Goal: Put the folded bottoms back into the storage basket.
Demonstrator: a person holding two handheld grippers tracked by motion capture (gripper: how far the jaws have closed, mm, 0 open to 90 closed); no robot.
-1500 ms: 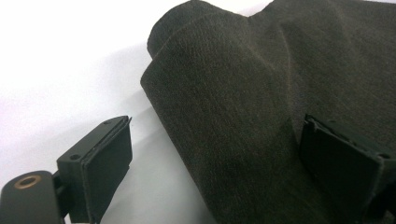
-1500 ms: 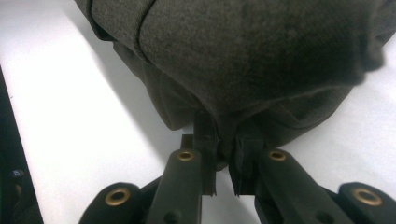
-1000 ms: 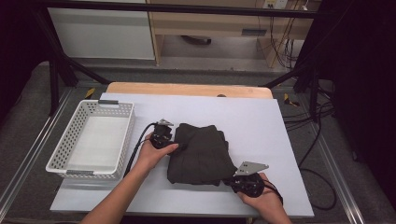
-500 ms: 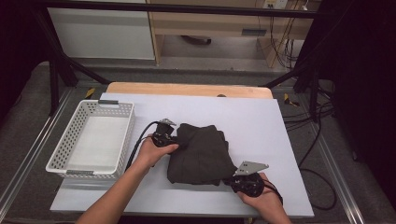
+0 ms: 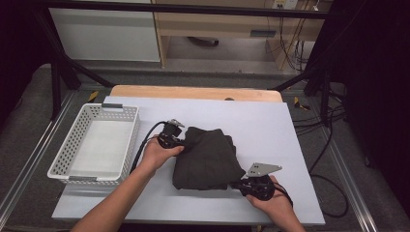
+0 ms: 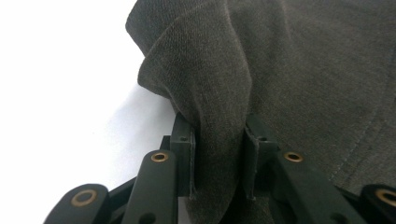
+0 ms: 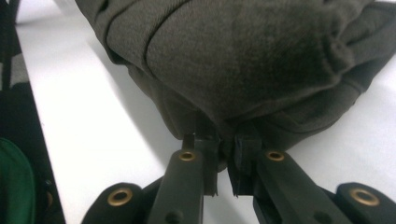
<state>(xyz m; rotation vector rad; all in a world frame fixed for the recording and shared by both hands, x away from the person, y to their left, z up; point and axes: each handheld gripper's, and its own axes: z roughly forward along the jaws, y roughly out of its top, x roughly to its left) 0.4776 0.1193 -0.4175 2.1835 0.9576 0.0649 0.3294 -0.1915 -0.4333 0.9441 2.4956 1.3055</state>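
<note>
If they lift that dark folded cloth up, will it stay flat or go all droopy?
Probably droopy: the dark folded cloth already bunches into a soft ridge between the left gripper pads. It likely sags in the middle, since the right gripper pinches only an edge. The knit looks grippy, so it seems unlikely to slip.

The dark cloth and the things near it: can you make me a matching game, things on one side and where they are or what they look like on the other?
Things:
1. dark folded cloth
2. white basket
3. left gripper
4. right gripper

Places or states:
A. shut on the cloth's near right corner
B. empty, at the table's left side
C. lies in the middle of the white table
D. shut on the cloth's far left edge

Pairs: 1-C, 2-B, 3-D, 4-A
</note>
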